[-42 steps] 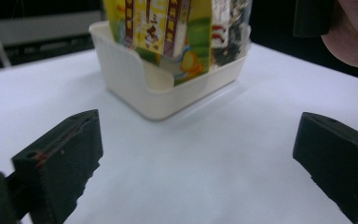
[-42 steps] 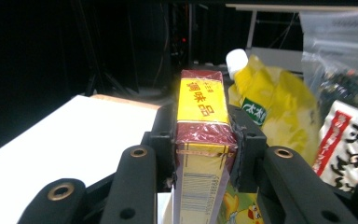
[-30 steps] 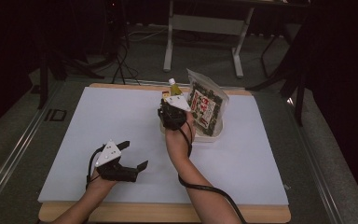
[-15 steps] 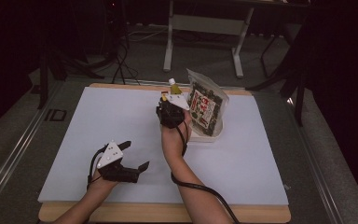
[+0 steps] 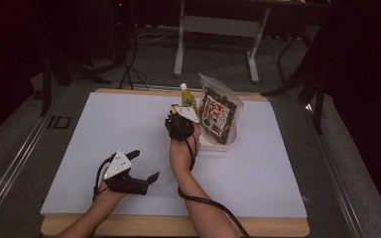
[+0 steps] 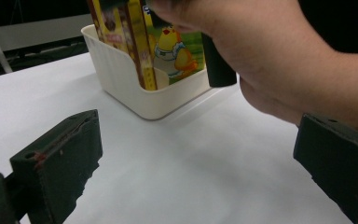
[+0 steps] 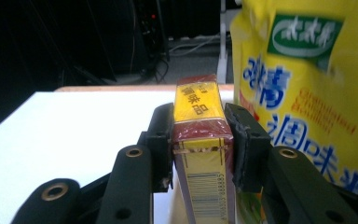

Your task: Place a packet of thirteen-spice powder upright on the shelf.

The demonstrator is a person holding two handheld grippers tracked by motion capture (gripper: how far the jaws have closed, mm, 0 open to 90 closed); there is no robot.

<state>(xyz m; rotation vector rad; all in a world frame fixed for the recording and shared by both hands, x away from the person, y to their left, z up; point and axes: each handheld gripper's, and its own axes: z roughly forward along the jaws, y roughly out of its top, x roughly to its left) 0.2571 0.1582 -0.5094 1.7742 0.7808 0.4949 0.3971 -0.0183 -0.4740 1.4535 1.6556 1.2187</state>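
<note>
We see the right tool (image 7: 199,144) gripping the box (image 7: 200,154), lowering it into the bin (image 6: 135,88); next, release. The left tool (image 5: 129,171) rests open.

dark lab or studio, white board (image 5: 104,144) on bench, desk legs (image 5: 181,44) and cables (image 5: 129,64) beyond right gripper (image 5: 181,119)
</note>
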